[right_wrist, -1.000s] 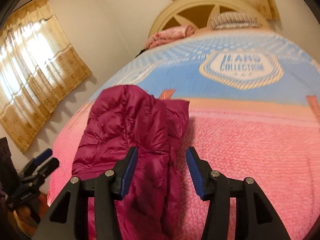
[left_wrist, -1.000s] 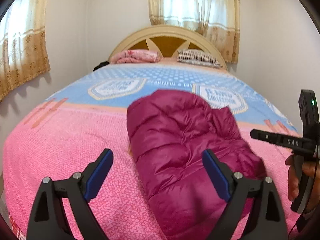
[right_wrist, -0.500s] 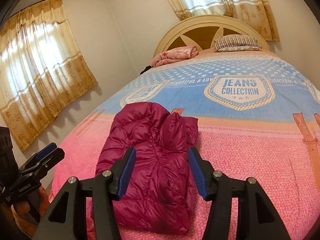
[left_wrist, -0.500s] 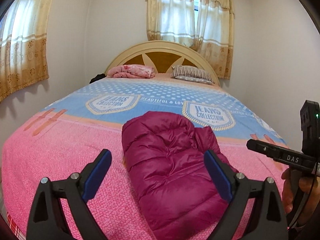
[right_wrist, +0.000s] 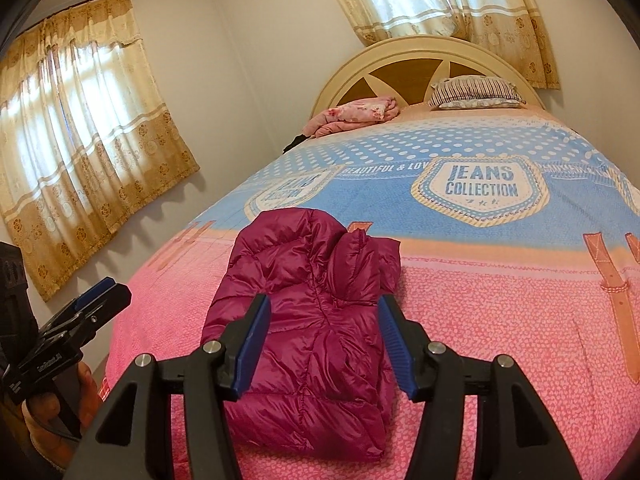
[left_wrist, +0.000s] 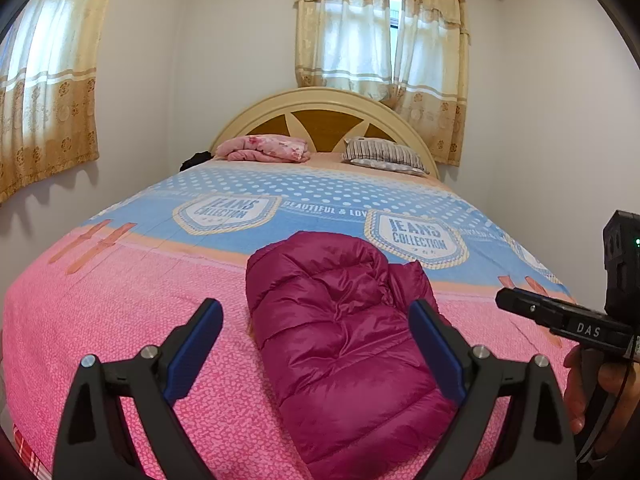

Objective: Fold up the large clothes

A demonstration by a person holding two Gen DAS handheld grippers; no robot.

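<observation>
A magenta puffer jacket lies folded into a compact bundle on the pink near end of the bed. My left gripper hangs above and short of it, jaws wide open, nothing between the pads. My right gripper also hovers above the bundle's near part, jaws apart and empty. Each gripper shows at the edge of the other's view, held by a hand: the right one at far right, the left one at far left.
The bed has a pink and blue cover. At its head lie a folded pink blanket and a striped pillow against a cream headboard. Curtained windows are on the left wall and behind the bed.
Both grippers have pulled back and up from the jacket, so more of the room shows. The jacket lies still in the same folded shape. Little differs over the last half second.
</observation>
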